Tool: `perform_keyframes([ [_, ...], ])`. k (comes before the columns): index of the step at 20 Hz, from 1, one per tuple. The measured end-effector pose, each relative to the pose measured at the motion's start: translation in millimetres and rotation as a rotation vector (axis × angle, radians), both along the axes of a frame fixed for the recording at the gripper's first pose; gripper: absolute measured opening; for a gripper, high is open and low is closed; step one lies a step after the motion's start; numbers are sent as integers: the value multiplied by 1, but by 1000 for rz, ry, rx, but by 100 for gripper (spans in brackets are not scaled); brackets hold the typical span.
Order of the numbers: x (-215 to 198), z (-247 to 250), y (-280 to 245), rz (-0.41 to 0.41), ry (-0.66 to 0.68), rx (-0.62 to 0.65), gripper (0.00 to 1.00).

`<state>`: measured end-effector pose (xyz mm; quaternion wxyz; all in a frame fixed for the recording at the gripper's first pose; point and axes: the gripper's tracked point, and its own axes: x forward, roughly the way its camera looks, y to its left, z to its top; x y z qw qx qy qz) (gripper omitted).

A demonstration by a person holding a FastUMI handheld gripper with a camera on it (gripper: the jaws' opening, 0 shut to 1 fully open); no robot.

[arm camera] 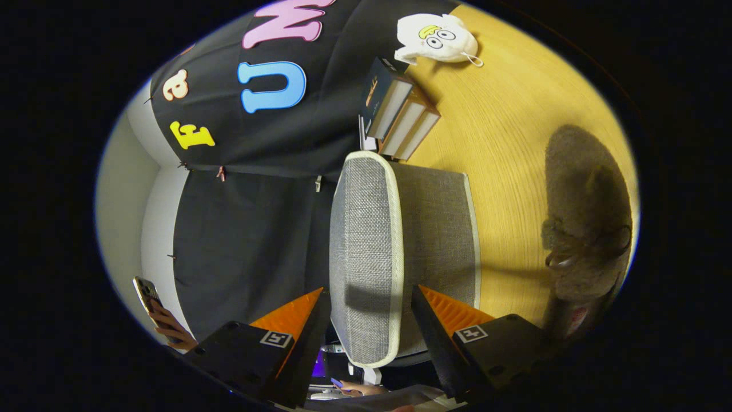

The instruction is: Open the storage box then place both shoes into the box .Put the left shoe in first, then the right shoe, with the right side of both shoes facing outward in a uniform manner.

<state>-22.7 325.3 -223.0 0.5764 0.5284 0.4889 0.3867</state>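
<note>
Gripper (369,312) turned sideways, fingers spread either side of grey fabric lid (366,252) of storage box (437,229), likely to lift it open. Not squeezing yet. Brown fuzzy shoe (583,229) waits nearby on wooden table (503,143).

A wooden table (503,149) is seen carrying everything. A grey fabric storage box (400,252) is set on it, its lid between the spread fingers of the gripper (369,312). Beyond it, stacked books (400,111) and a white plush toy (437,39) are laid. A brown fuzzy shoe (583,223) is rested beside the box.
</note>
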Motion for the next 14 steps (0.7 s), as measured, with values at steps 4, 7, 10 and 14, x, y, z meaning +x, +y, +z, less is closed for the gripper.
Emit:
perform_keyframes([
  [4, -4, 7, 8, 17, 66, 47, 61],
  [7, 5, 23, -14, -41, 0, 50, 21],
  [10, 4, 50, -14, -43, -91, 15, 5],
  [14, 14, 107, -4, -83, -210, -9, 5],
])
